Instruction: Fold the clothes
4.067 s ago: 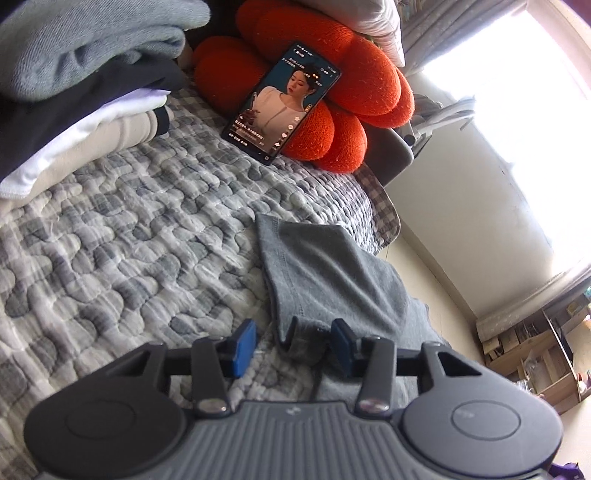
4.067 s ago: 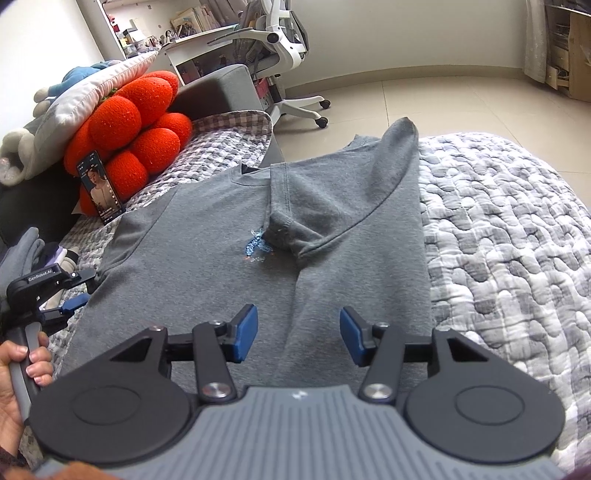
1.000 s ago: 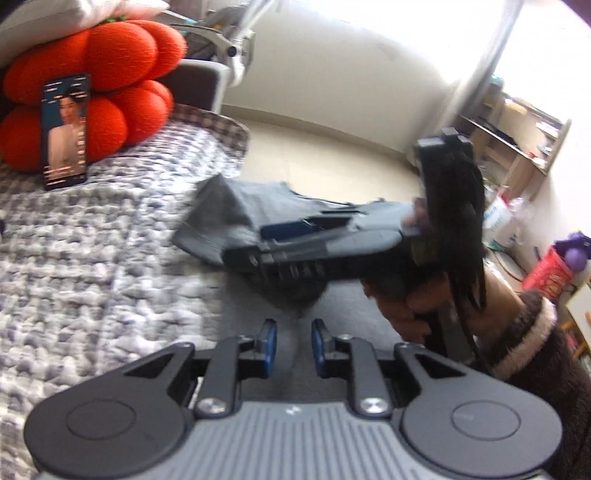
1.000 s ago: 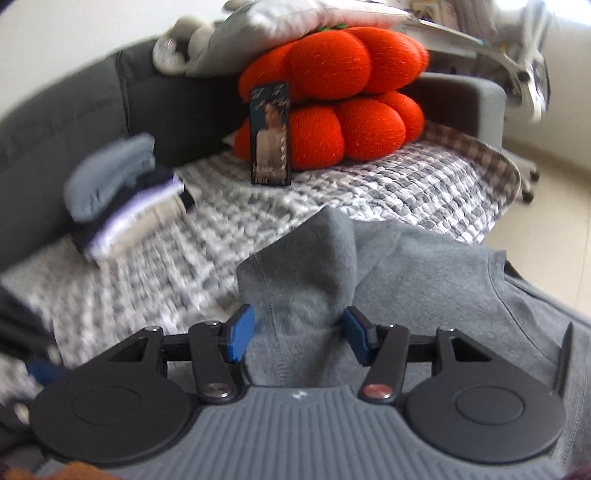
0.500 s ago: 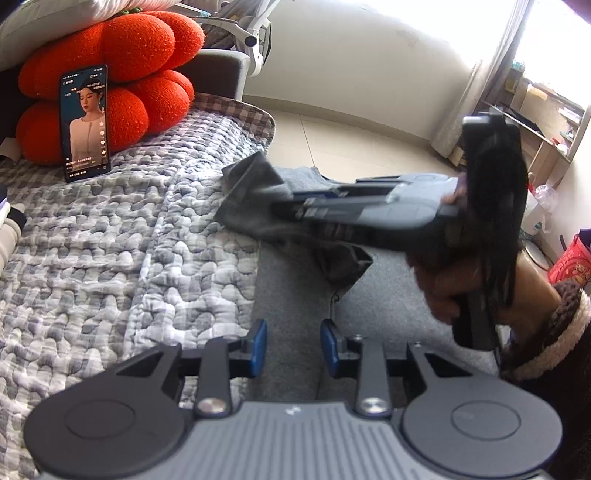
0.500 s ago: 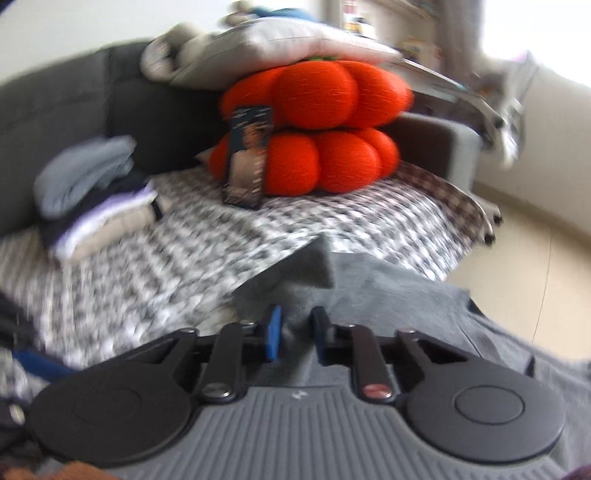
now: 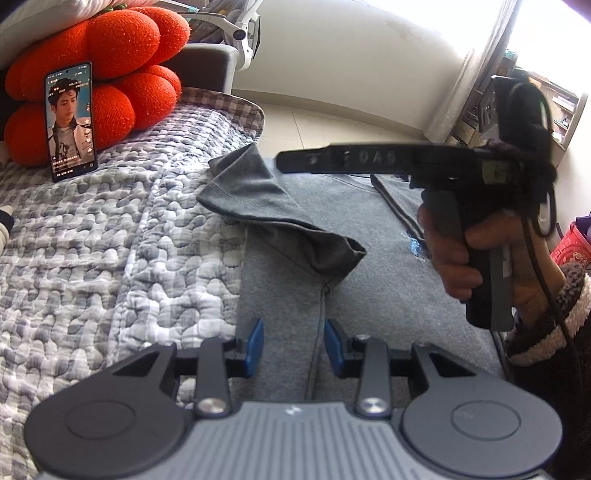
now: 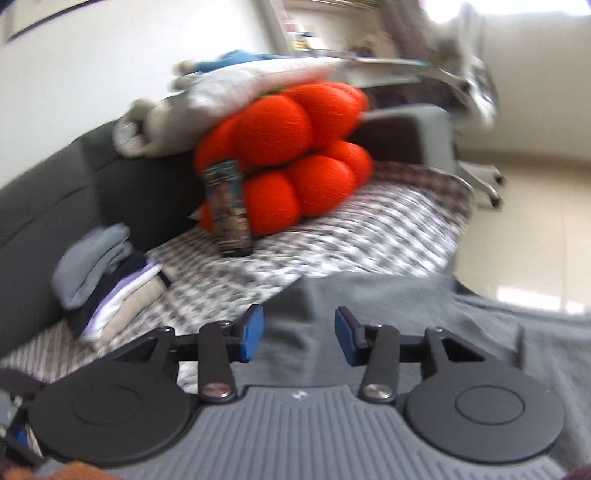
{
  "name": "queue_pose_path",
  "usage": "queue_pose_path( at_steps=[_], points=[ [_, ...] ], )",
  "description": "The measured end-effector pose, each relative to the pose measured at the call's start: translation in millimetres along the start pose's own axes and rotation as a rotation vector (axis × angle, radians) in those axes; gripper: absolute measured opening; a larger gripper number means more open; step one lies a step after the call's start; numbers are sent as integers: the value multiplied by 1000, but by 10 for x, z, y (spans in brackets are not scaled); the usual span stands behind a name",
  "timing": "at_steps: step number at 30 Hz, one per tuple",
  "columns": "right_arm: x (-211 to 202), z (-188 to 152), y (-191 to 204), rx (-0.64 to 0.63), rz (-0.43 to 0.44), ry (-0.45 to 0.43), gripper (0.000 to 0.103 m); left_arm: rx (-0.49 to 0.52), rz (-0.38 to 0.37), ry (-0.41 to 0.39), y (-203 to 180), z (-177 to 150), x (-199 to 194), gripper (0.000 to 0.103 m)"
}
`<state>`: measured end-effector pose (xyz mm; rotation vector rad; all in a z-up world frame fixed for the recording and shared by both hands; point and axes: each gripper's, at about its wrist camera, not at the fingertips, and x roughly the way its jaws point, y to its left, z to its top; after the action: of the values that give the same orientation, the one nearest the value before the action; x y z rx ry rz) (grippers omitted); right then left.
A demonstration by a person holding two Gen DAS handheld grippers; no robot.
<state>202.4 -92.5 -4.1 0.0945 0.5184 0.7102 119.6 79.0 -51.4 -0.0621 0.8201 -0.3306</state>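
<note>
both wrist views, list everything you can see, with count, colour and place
t-shirt: one, grey, flat on the quilt, sleeve folded inward
quilt: one, grey-white, covering the sofa
cushion: one, orange, lobed, at the sofa back
phone: one, screen lit, leaning on the cushion
folded clothes: one stack, grey, dark, white, beige, on the quilt
office chair: one, white, behind the sofa
left gripper: fingers opening, empty, over the shirt
right gripper: fingers opening, empty
hand: one, holding the right gripper's handle

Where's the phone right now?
In the left wrist view the phone stands upright at far left on the quilt, leaning against the orange cushion.
</note>
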Motion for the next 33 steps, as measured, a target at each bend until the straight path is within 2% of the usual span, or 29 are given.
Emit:
queue_pose_path(
  at_steps=[7,12,17,19,24,30,31,33],
  points=[
    [187,-128,231,-142,-11,80,47,11,2,4,-13,-12,5,41],
    [285,-228,278,-185,-39,100,47,15,0,6,-10,-8,12,42],
    [298,-218,283,-198,-83,91,27,19,2,4,-17,-10,16,43],
    [264,-177,188,-136,-66,83,18,19,3,1,-26,-5,15,43],
    [163,-85,-148,102,-19,63,14,28,3,-7,-66,1,20,43],
    [115,-142,-706,554,3,86,14,55,-6,-8,-157,-14,28,43],
    [104,-172,-786,623,14,87,22,57,-9,-7,-167,-15,34,43],
    [73,-214,-912,739,55,81,23,60,-8,-10,-188,-21,50,43]
  ],
)
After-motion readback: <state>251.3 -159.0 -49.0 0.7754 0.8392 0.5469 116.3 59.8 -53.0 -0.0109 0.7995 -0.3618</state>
